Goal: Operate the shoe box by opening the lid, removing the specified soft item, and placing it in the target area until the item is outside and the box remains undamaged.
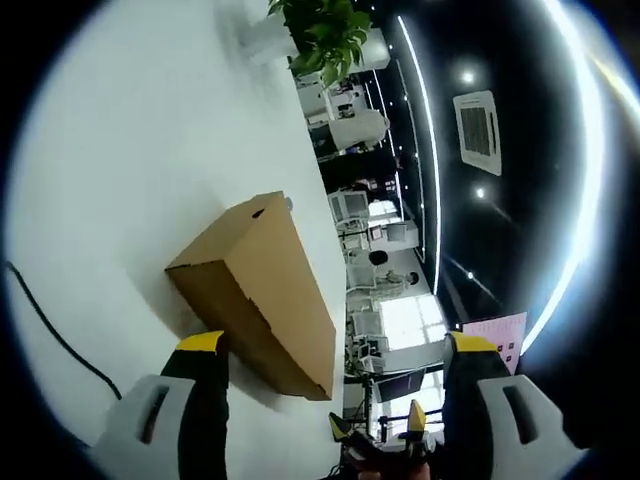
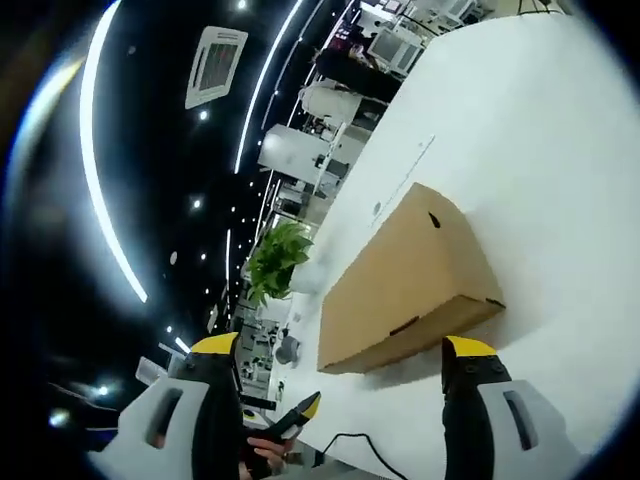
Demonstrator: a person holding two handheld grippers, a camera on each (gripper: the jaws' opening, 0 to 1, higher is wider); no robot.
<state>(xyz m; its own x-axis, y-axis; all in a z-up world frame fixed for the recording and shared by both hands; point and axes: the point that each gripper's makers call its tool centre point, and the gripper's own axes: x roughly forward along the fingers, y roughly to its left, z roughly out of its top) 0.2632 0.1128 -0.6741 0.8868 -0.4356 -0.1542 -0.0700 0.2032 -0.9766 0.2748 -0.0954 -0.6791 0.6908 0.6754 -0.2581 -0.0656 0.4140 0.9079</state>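
Left gripper view: the left claw [image 1: 335, 345] is standing wide open, its two yellow-tipped black jaws rising from the bottom edge with nothing between them and nothing touching them. The box [image 1: 258, 290] is lying just beyond the jaws on the white bench [image 1: 130, 150]. It is a plain brown cardboard oblong with sharp corners and matte faces; its lid is sitting closed, with a small dark hole near one end. A thin black cable [image 1: 55, 330] is trailing over the bench near the left jaw, apart from the box. A green plant [image 1: 325, 35] is standing at the far bench edge. The right claw [image 1: 378, 425] is coming into this view at the bottom, its yellow tips parted.

Right gripper view: the right claw [image 2: 342, 355] is likewise gaping wide and gripping nothing. The box [image 2: 410, 285] is resting near the bench [image 2: 540, 130] edge, lid shut, a dark slot showing on its long side. Smooth bare bench surface is lying all around it. The plant [image 2: 275, 260] is standing just past the box's far end. The left claw [image 2: 300, 410] is entering low in this view, beside a cable [image 2: 365, 450].
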